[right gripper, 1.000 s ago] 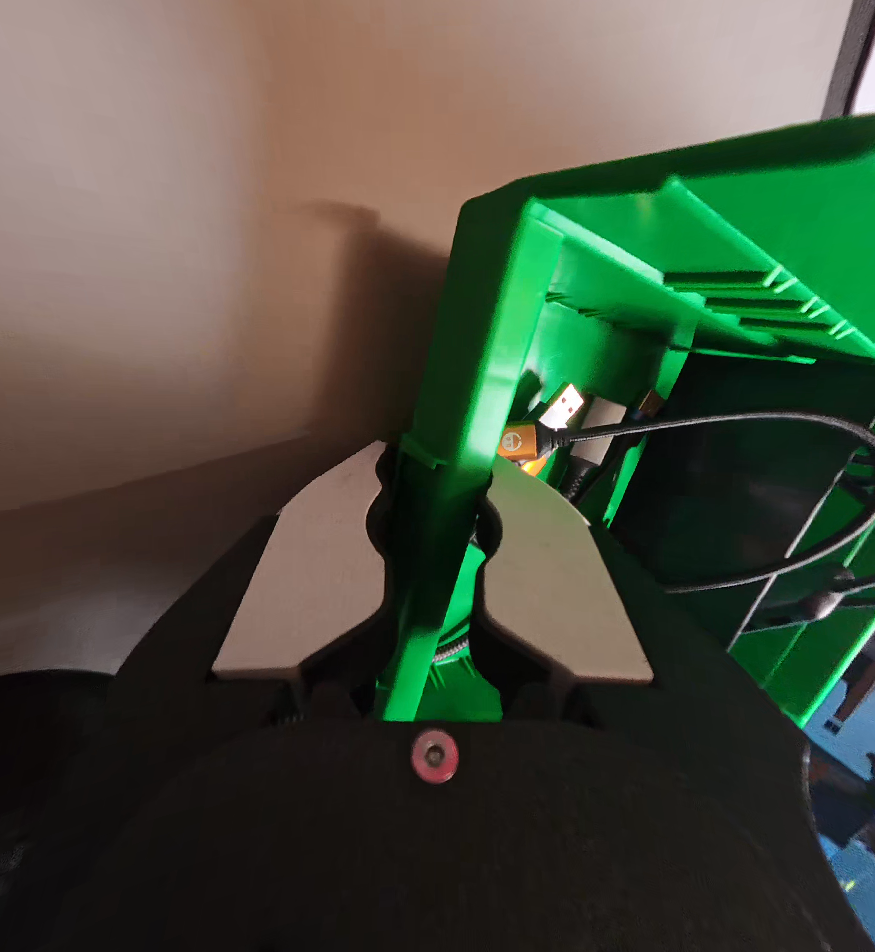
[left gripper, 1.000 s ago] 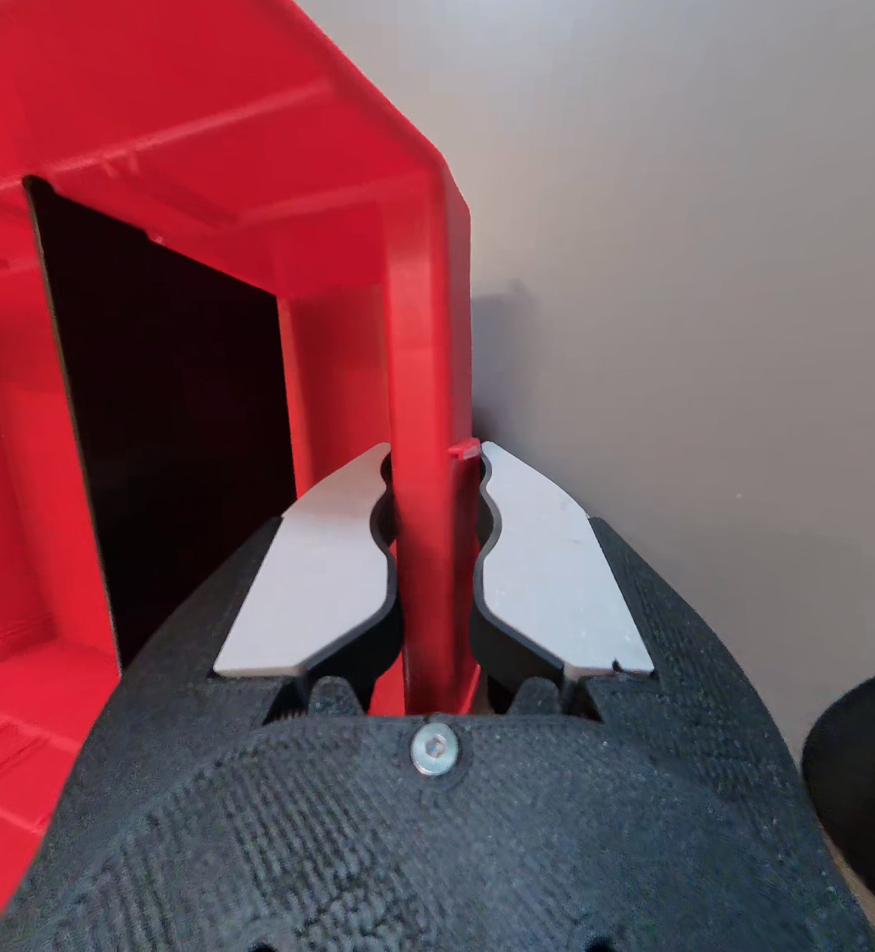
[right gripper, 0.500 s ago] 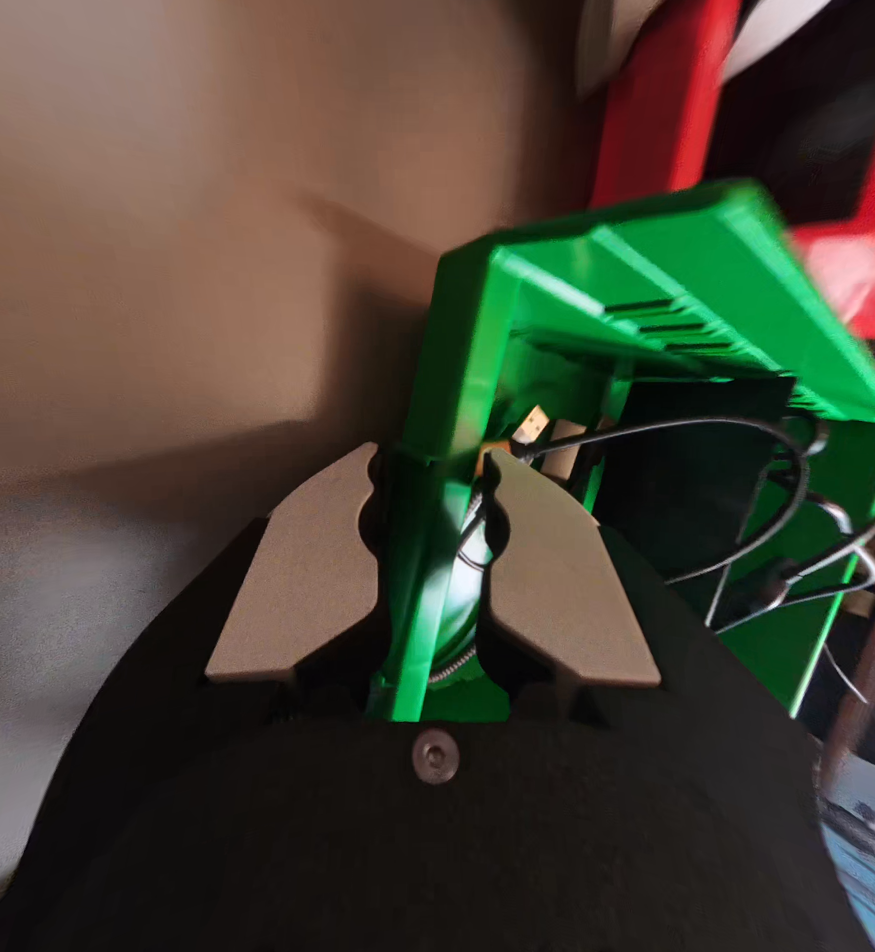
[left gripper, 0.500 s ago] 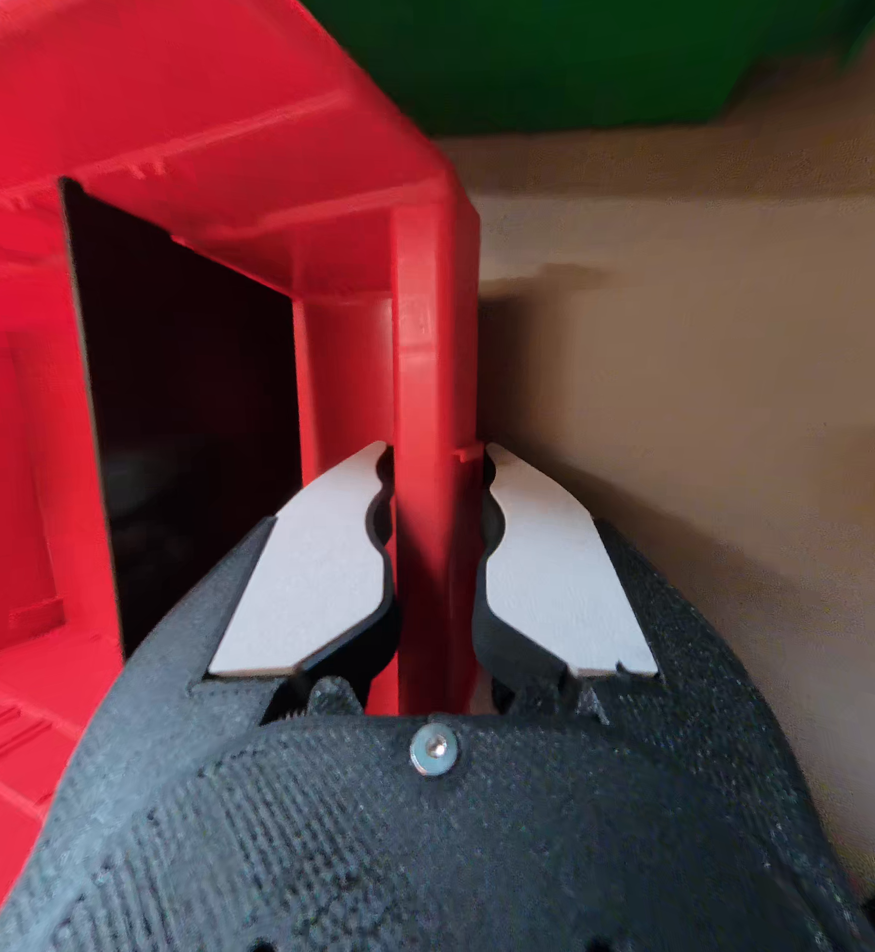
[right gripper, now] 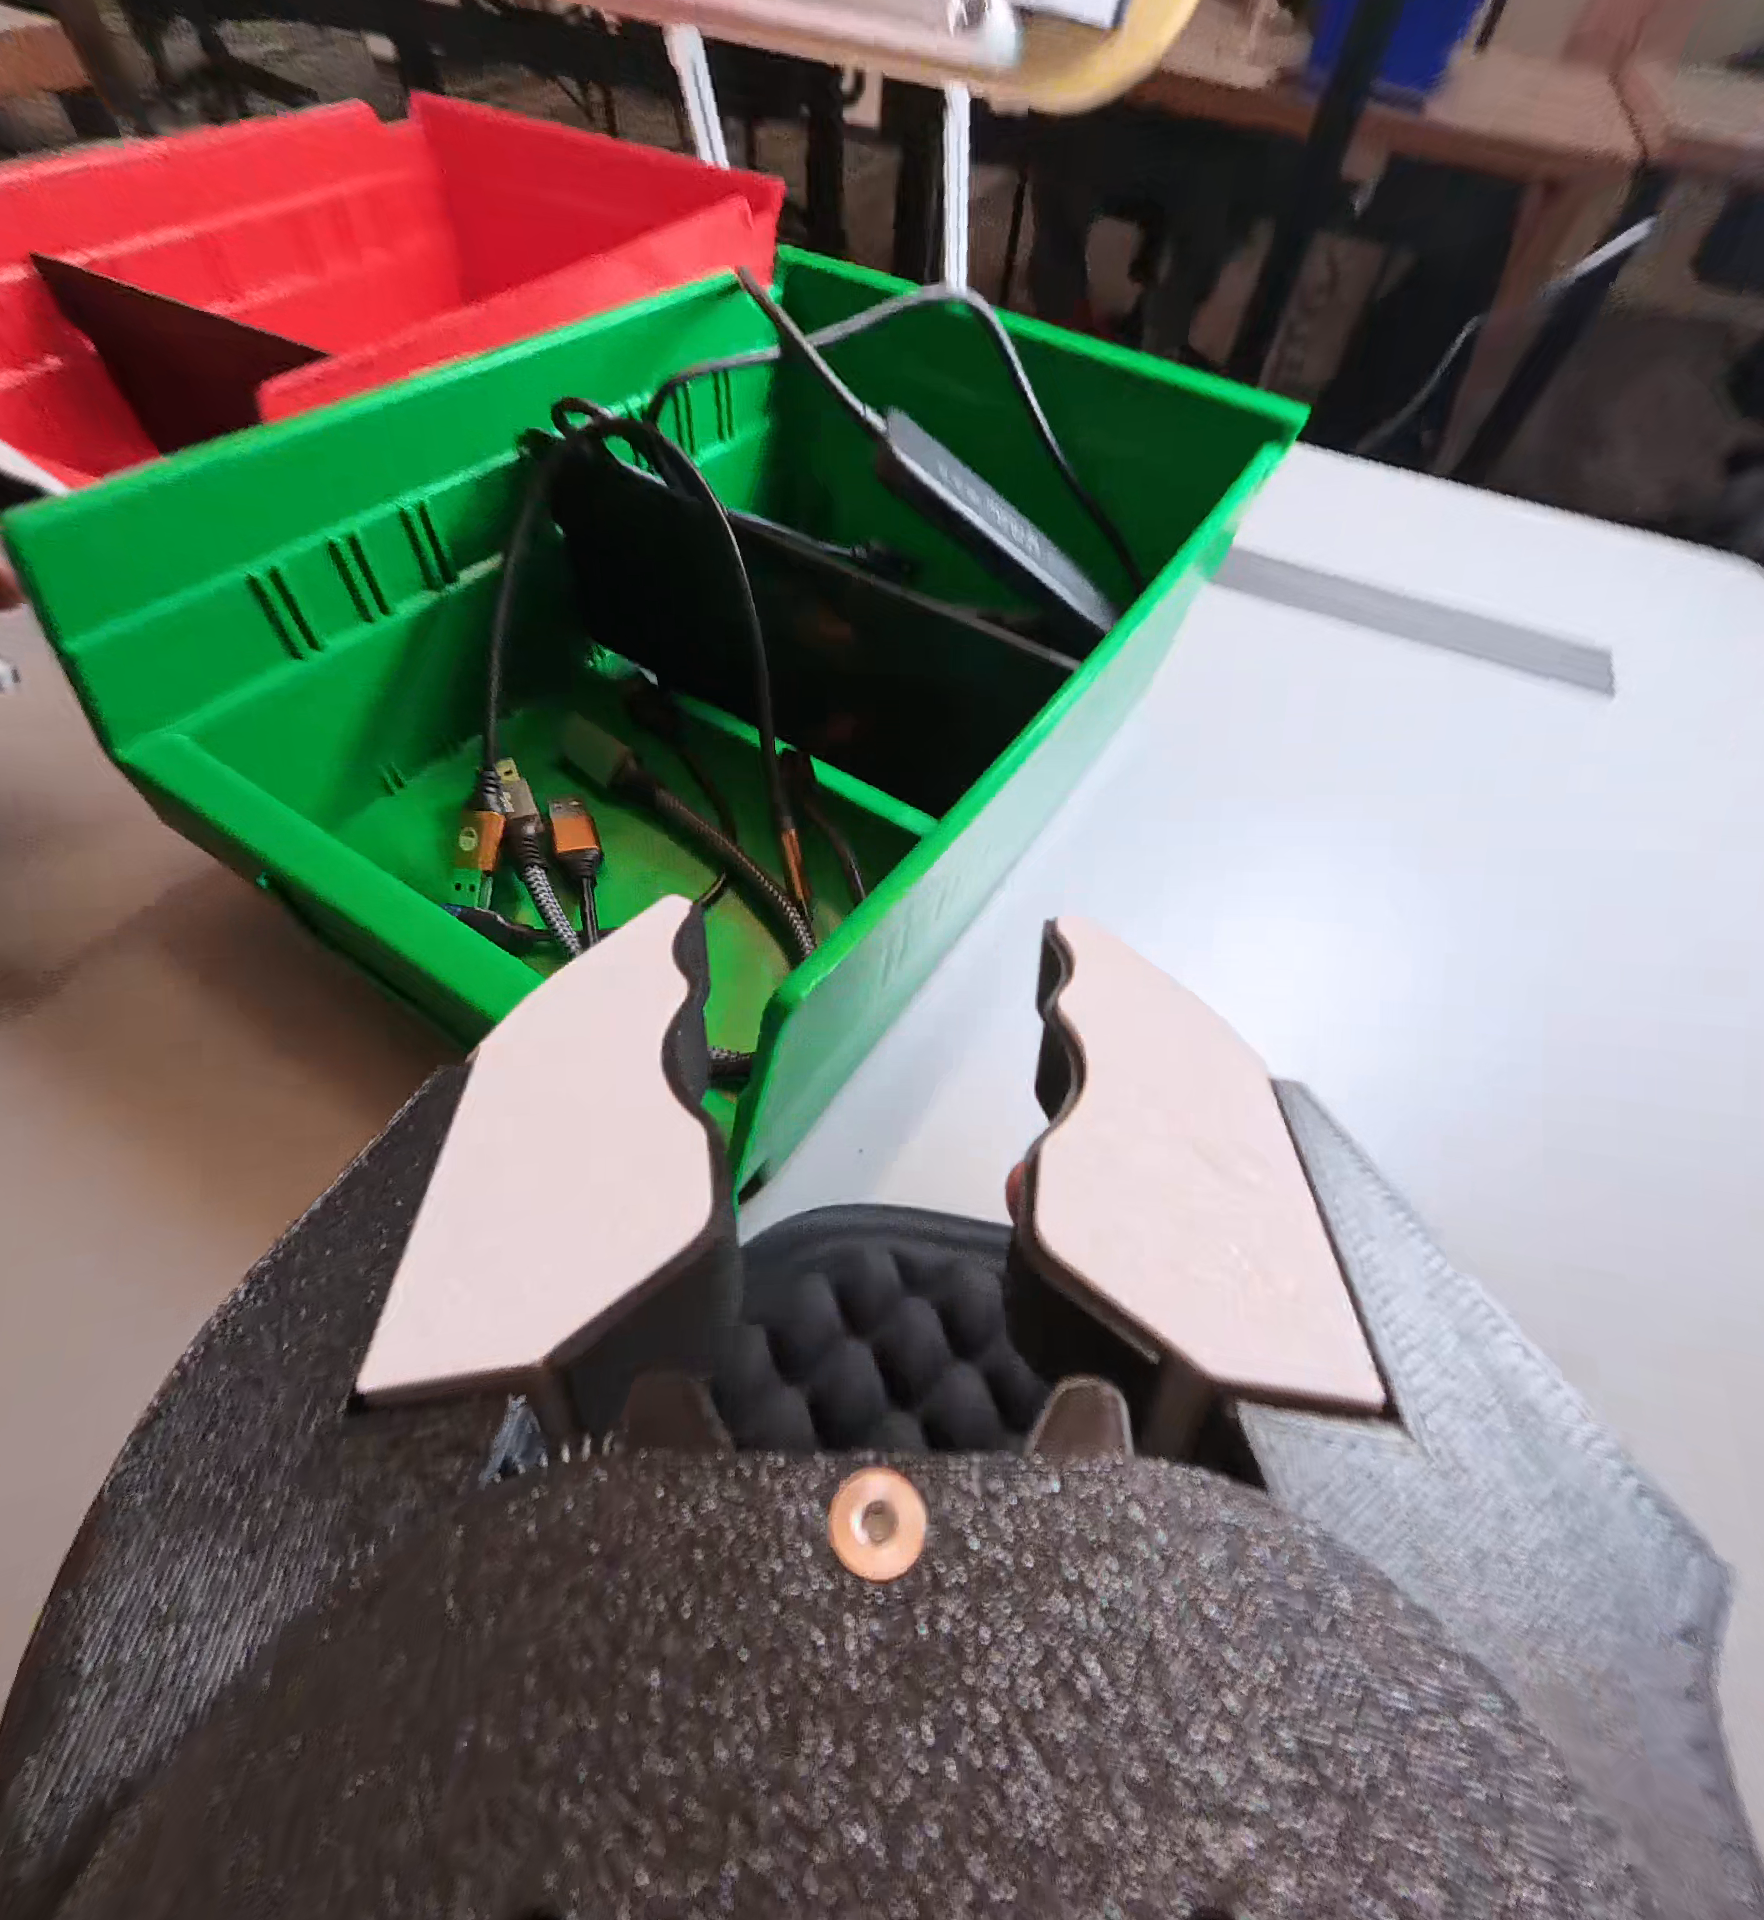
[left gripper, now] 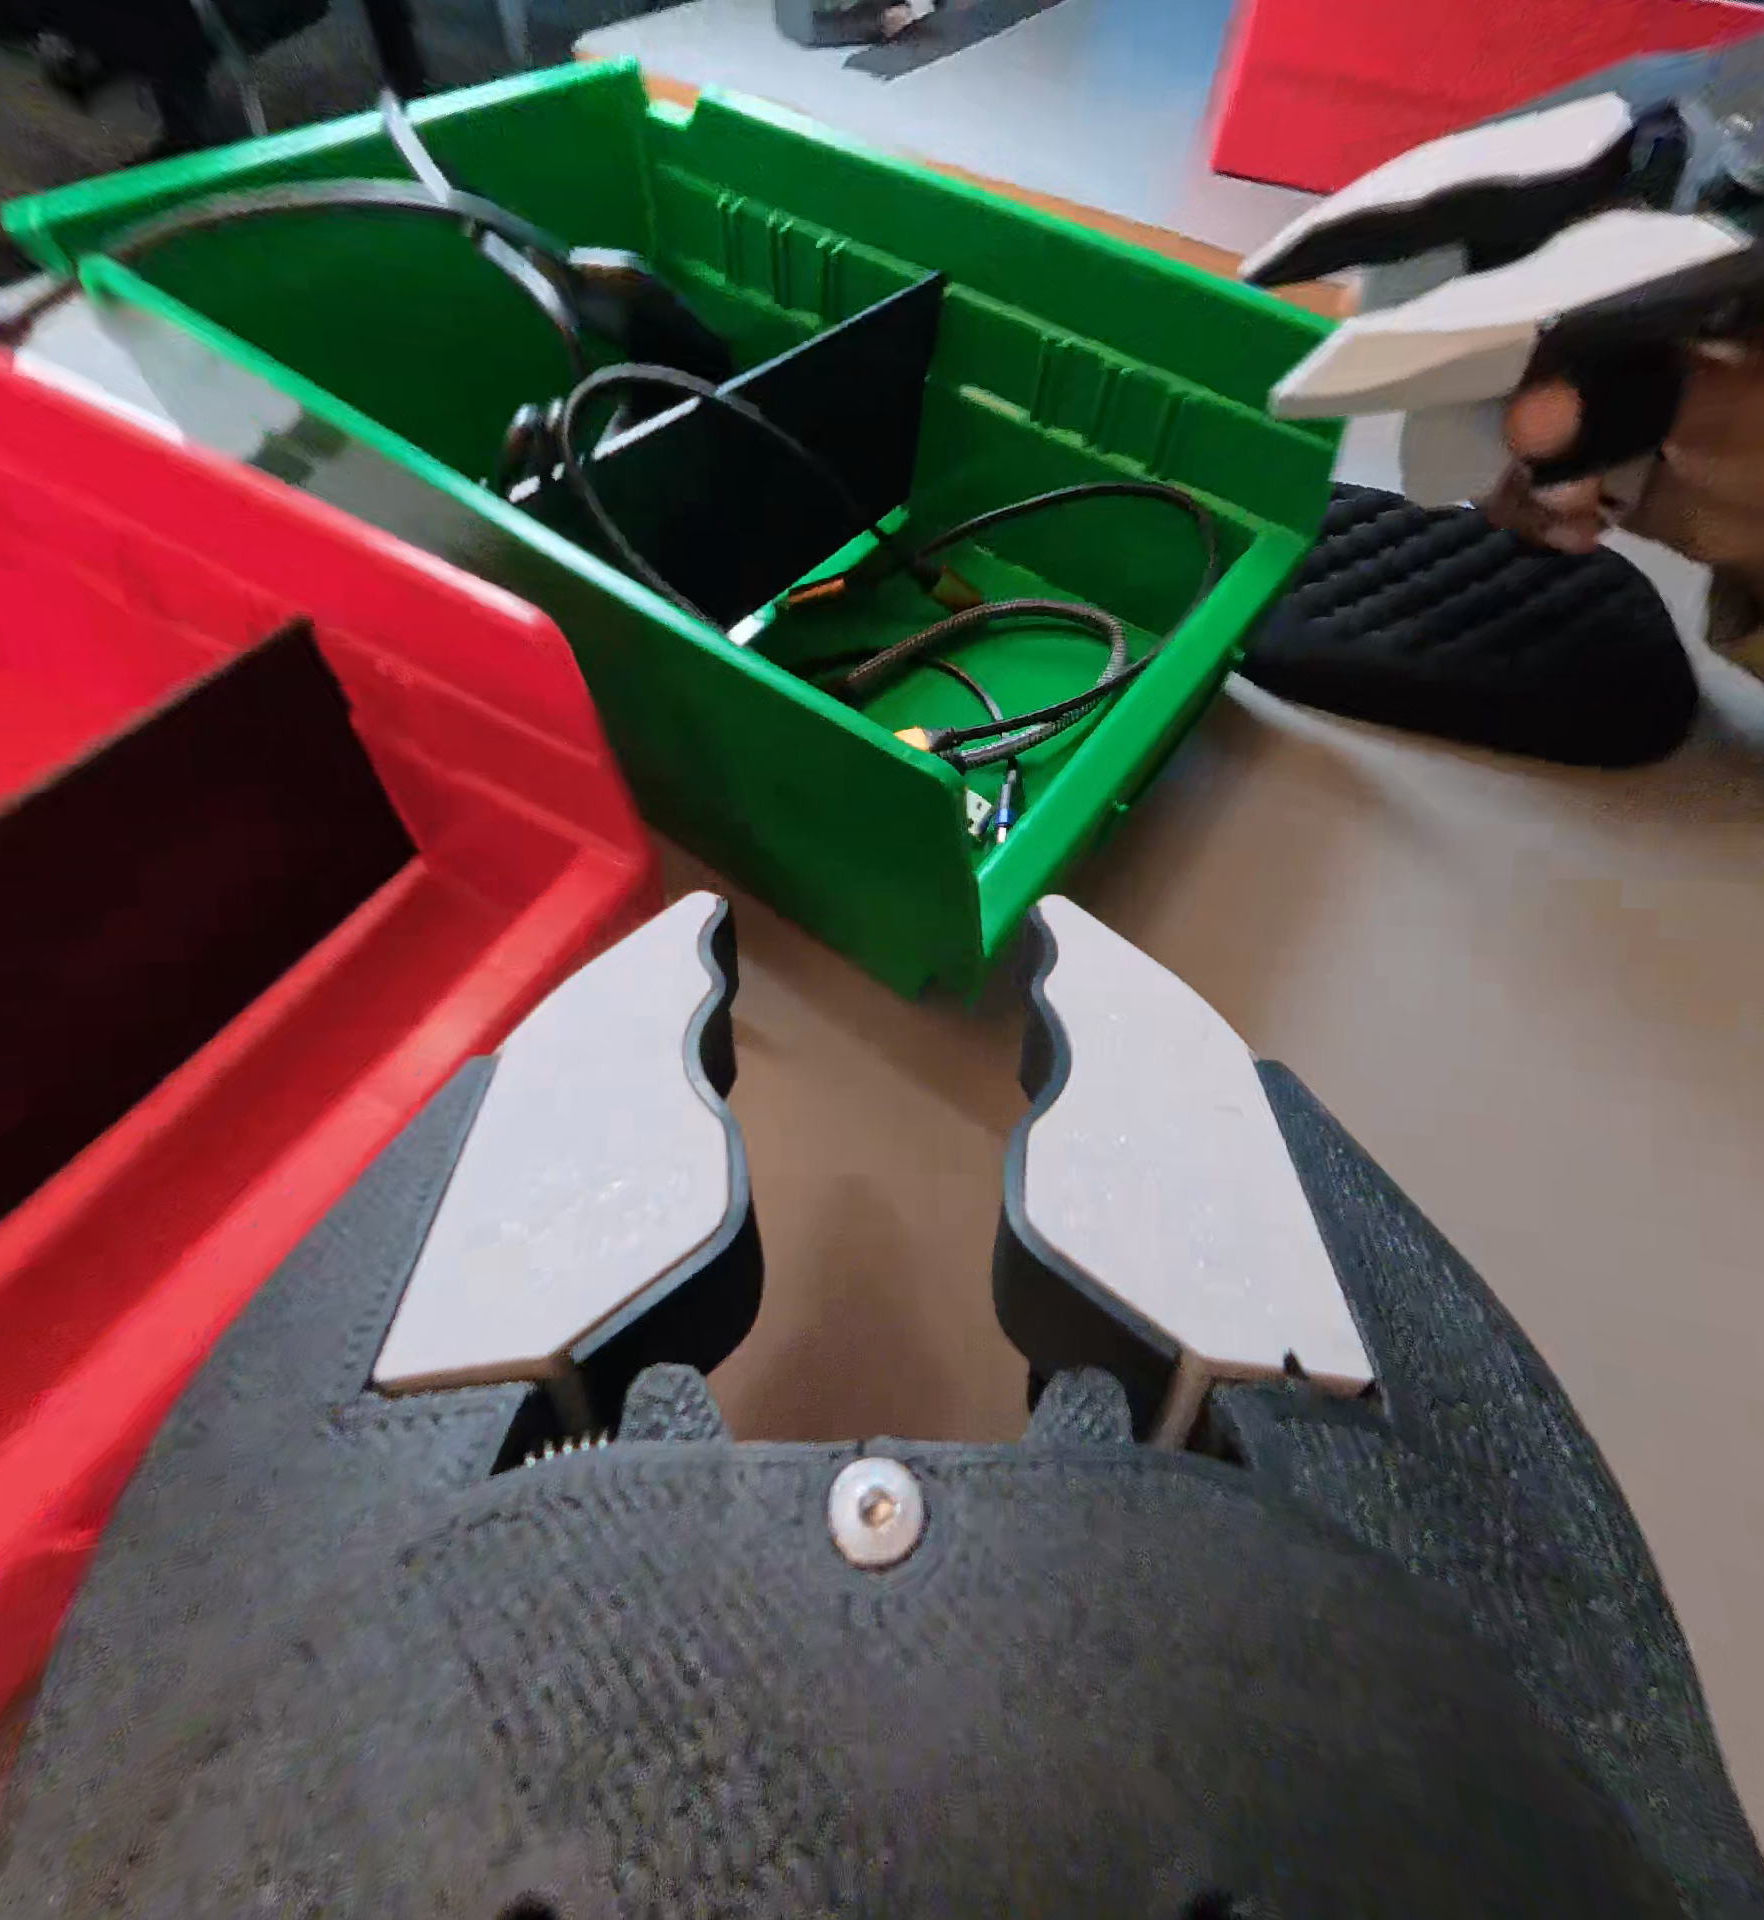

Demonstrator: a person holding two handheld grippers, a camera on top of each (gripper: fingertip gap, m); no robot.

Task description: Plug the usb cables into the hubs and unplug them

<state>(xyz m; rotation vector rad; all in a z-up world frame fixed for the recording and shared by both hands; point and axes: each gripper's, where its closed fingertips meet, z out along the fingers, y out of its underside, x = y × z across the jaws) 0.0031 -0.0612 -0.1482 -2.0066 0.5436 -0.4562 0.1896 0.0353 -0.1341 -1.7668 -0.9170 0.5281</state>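
A green bin (left gripper: pixel 836 790) stands on the table with a black divider (left gripper: pixel 753 488) across it. Several braided USB cables with orange plugs (right gripper: pixel 535 831) lie in its near compartment, also seen in the left wrist view (left gripper: pixel 1013 644). A slim dark hub (right gripper: pixel 992 520) leans in the far compartment with its cable. My left gripper (left gripper: pixel 873 930) is open and empty, just short of the green bin's corner. My right gripper (right gripper: pixel 867 935) is open and empty at the bin's near side wall; it also shows in the left wrist view (left gripper: pixel 1273 332).
A red bin (left gripper: pixel 234 727) with a dark divider stands beside the green bin, also in the right wrist view (right gripper: pixel 338 229). A black padded rest (left gripper: pixel 1460 634) lies by the green bin, under my right gripper (right gripper: pixel 878 1340). A grey tape strip (right gripper: pixel 1418 623) lies on the table.
Both grippers have let go: the left was shut on the red bin's wall, the right on the green bin's wall. Both bins now stand on the table and both grippers have drawn back, open.
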